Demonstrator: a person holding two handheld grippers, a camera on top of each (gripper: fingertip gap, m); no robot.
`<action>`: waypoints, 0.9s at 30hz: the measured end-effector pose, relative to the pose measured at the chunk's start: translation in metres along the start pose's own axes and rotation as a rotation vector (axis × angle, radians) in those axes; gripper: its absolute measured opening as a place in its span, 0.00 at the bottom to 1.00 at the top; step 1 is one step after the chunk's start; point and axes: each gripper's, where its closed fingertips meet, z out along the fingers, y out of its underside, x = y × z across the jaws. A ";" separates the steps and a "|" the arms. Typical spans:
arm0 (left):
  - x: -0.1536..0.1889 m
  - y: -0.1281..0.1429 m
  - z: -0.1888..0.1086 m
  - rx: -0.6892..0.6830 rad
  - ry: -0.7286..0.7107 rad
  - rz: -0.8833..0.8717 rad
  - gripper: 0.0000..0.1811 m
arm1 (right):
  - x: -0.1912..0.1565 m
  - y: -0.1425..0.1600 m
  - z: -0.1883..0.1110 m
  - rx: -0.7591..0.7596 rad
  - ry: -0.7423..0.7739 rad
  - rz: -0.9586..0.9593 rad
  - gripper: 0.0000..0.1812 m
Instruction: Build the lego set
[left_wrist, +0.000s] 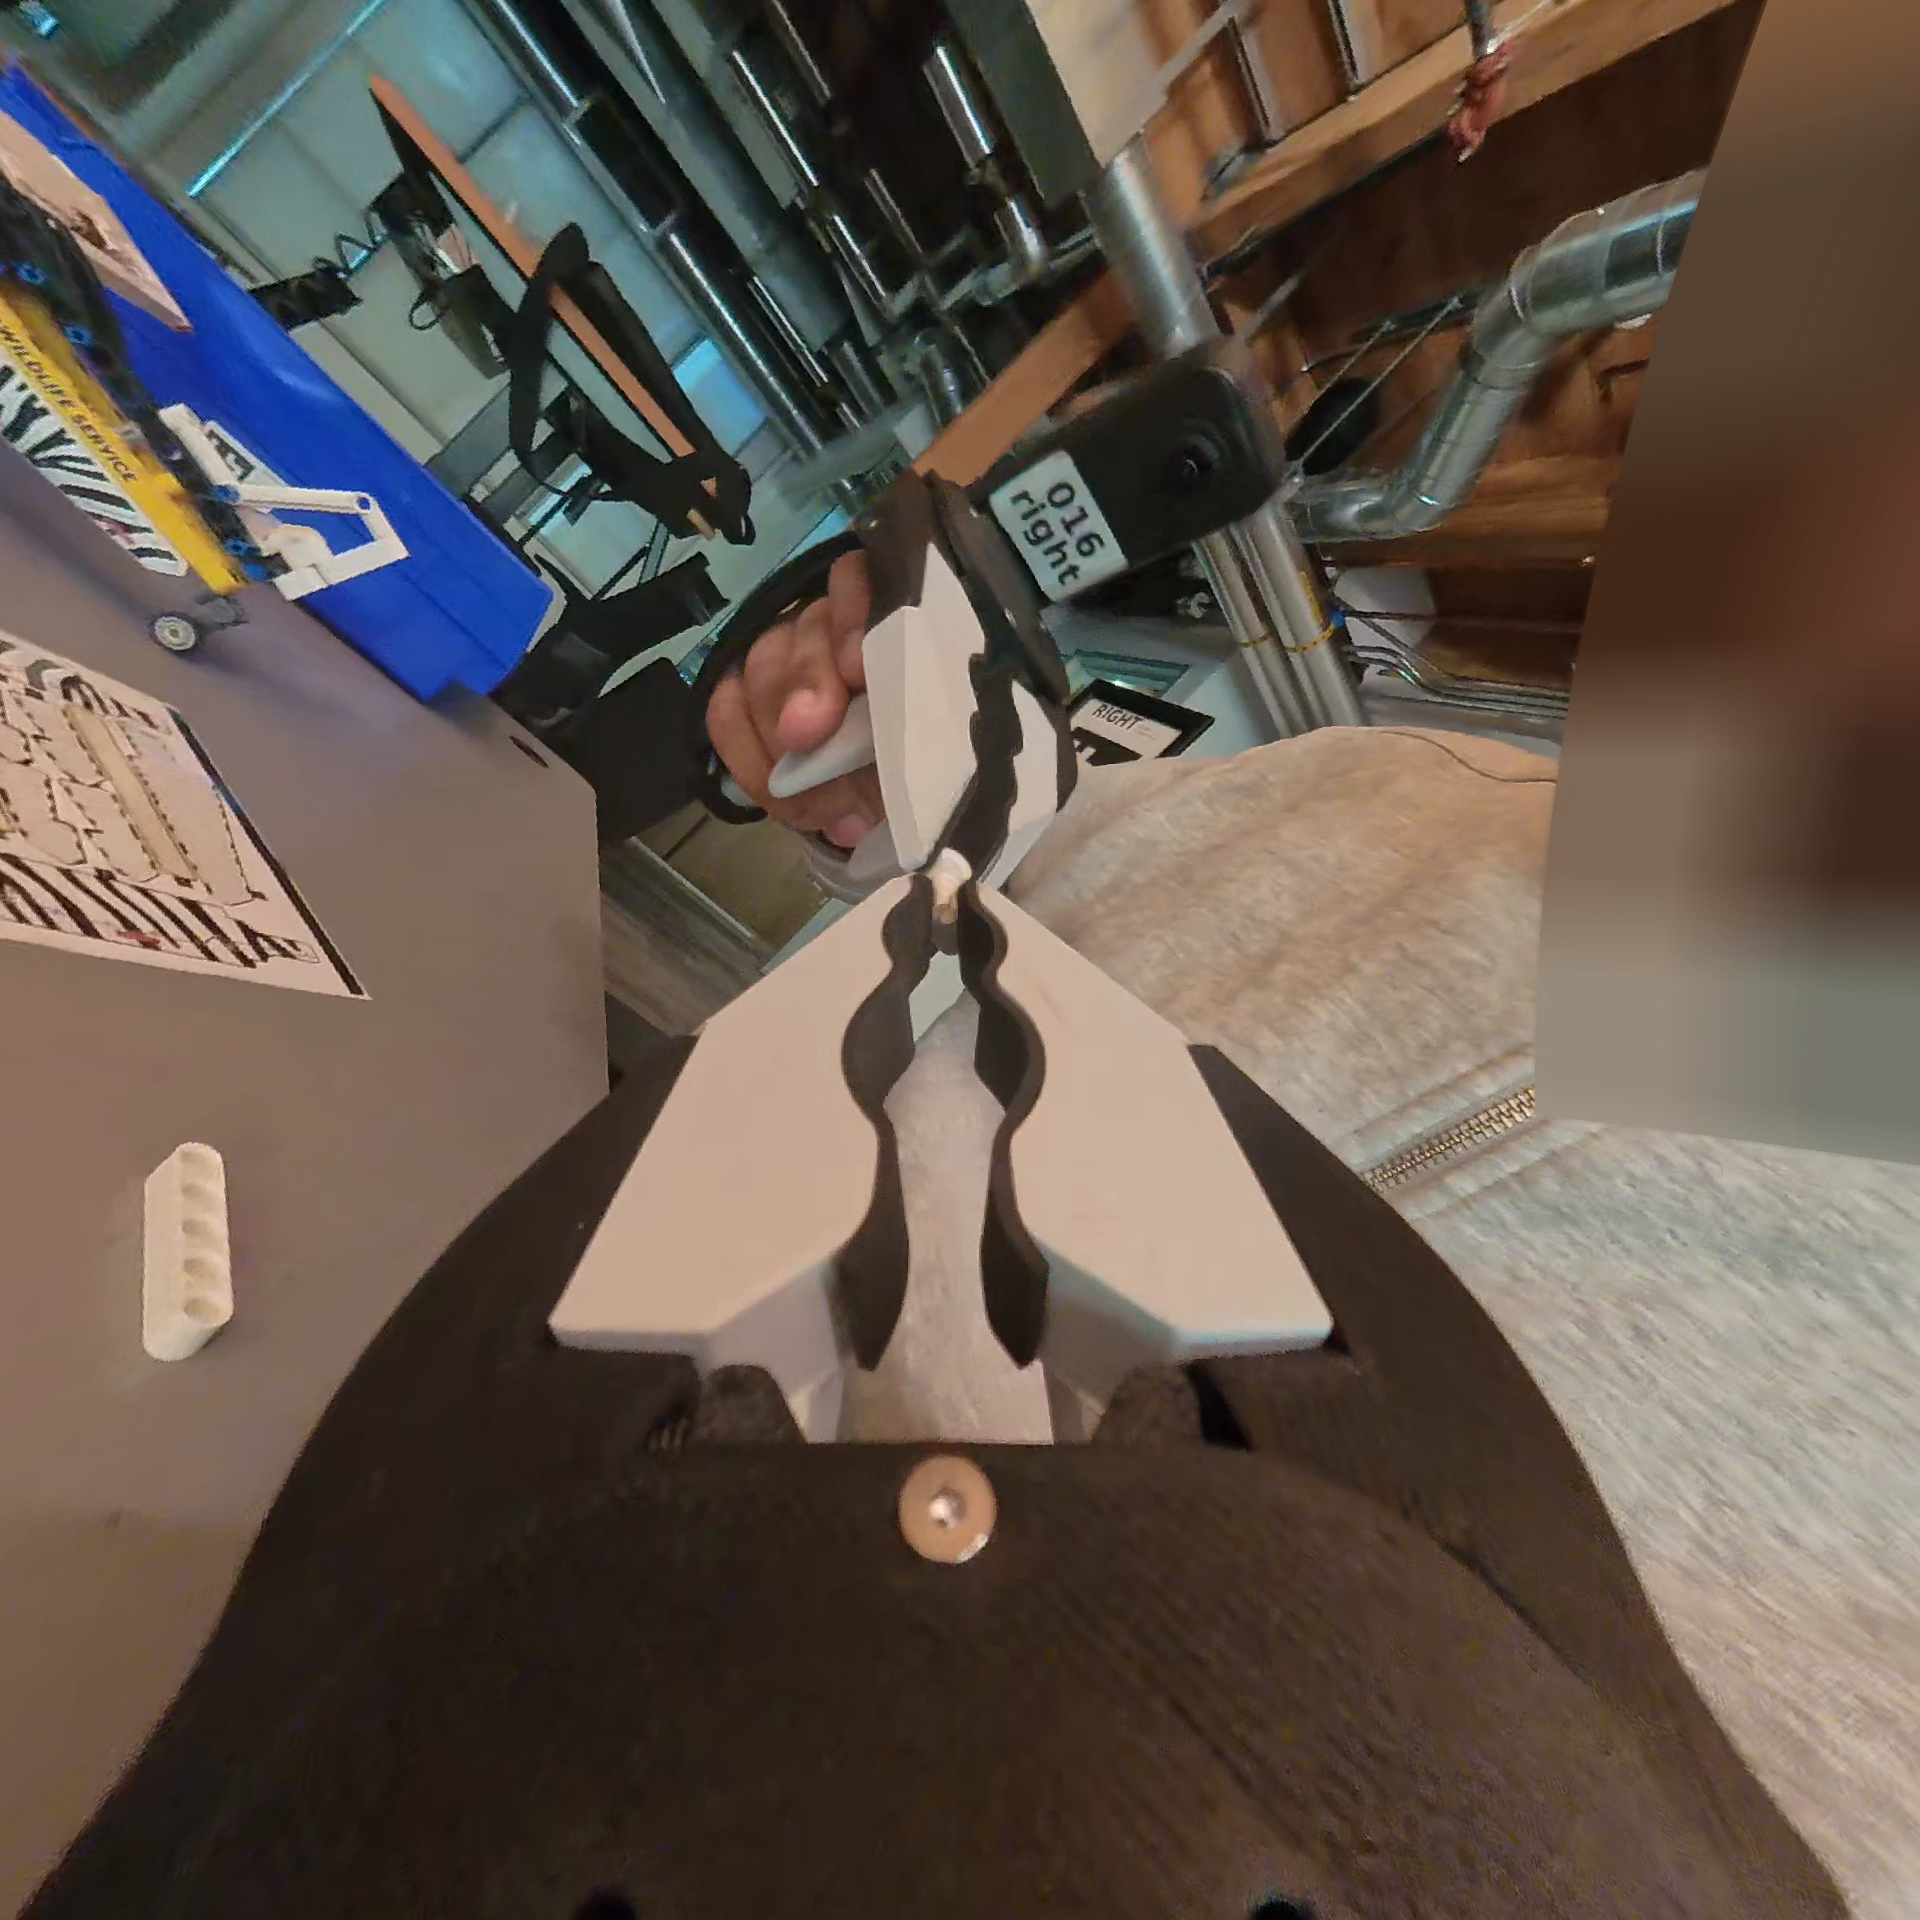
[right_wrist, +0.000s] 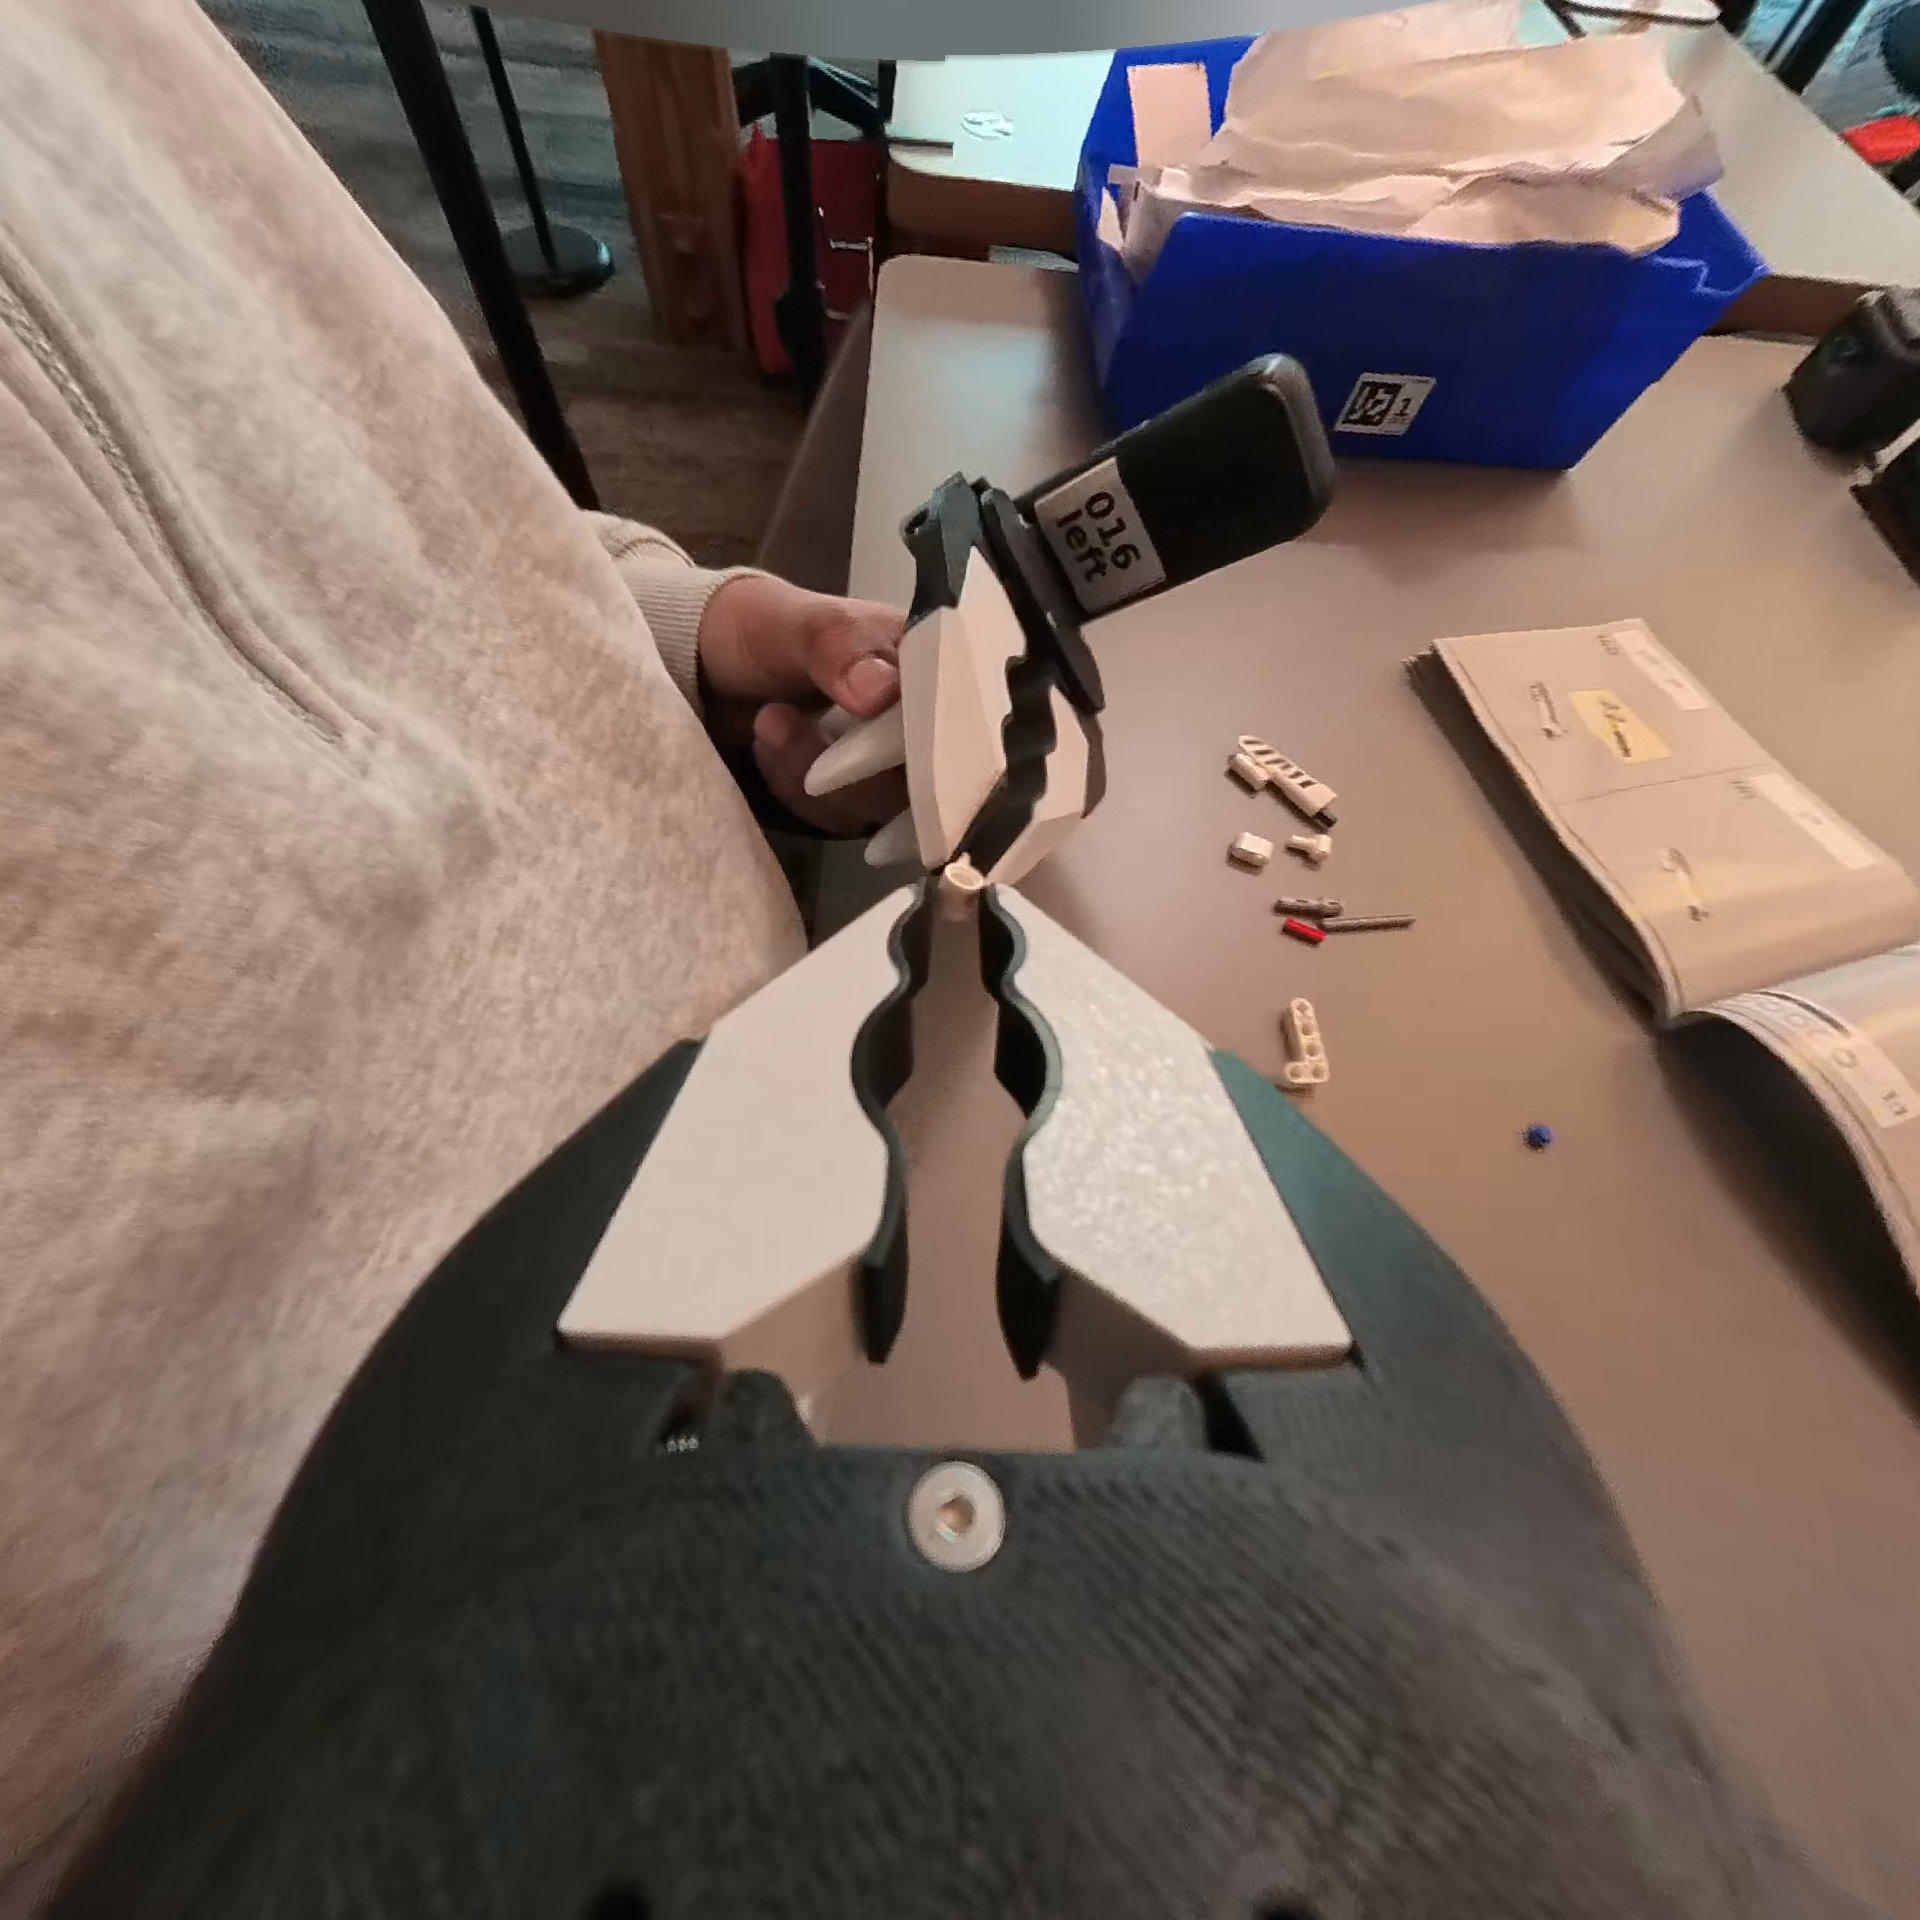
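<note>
Left gripper (left_wrist: 943, 902) and right gripper (right_wrist: 956, 896) fingers pinching one white peg (right_wrist: 962, 881) (midair), loose pieces (right_wrist: 1283, 781) nearby.

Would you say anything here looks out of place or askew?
Only slightly: a small blue piece lies alone on the table, away from the cluster of loose parts. Crumpled paper spills over the blue bin. Nothing looks damaged.

left gripper (left_wrist: 945, 902): matt white plastic fingers, black ribbed-print body | beam (left_wrist: 185, 1250) left of it: matt white plastic | bin (left_wrist: 343, 457) behind beam: glossy blue plastic | table (left_wrist: 343, 1091): smooth matt grey | sweater (right_wrist: 312, 727): fuzzy beige cloth | booklet (right_wrist: 1662, 810): paper
</note>
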 end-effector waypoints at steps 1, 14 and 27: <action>0.001 -0.001 0.000 0.003 0.005 0.006 0.01 | 0.000 -0.001 0.000 0.009 -0.016 0.030 0.04; -0.004 -0.003 -0.009 0.014 -0.057 0.049 0.01 | 0.005 -0.002 0.008 0.068 -0.130 0.345 0.03; -0.076 0.002 -0.057 -0.150 -0.739 0.307 0.13 | 0.045 0.071 0.020 -0.437 0.070 0.153 0.03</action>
